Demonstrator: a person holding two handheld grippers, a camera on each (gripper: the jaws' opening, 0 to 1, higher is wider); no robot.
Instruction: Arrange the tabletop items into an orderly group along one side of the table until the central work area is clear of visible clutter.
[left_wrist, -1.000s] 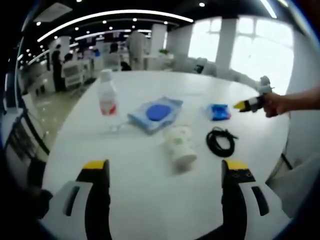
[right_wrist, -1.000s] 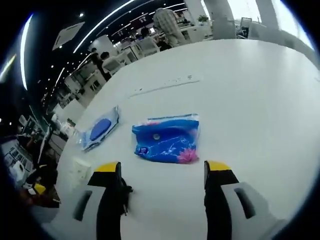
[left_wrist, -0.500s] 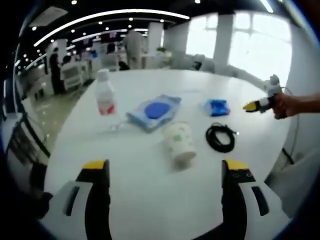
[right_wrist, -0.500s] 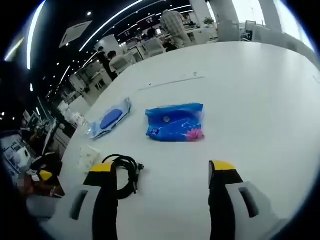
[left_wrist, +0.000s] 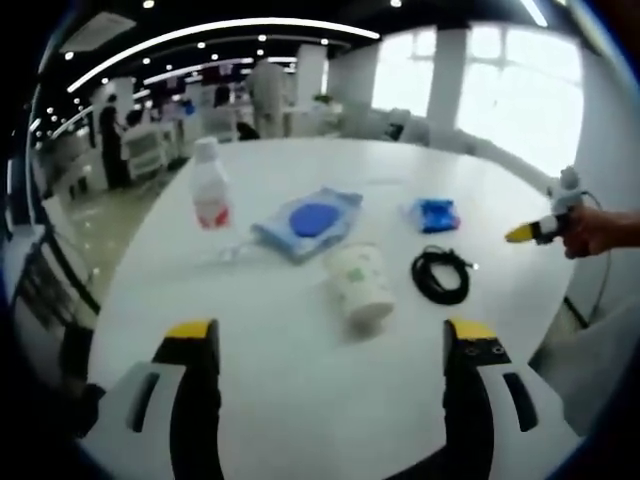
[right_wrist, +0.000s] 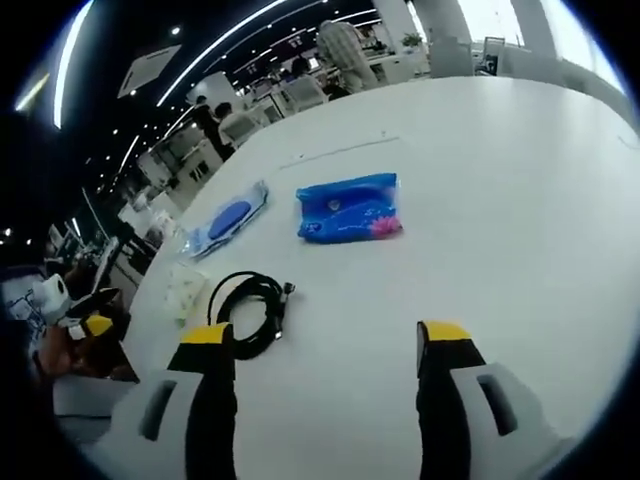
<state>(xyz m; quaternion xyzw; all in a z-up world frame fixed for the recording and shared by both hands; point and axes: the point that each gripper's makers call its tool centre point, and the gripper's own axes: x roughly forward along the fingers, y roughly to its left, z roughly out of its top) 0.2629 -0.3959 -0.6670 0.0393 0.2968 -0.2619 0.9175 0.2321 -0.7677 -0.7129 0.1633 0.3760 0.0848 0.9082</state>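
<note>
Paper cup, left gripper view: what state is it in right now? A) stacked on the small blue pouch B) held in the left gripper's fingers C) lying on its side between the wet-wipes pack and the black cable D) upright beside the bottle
C: the paper cup lies tipped over on the white table, with the wet-wipes pack just beyond it and the coiled black cable beside it; the left gripper is open and apart from it.

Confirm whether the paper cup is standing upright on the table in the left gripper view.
No, the paper cup lies tipped on its side on the white table, beside the coiled black cable.
</note>
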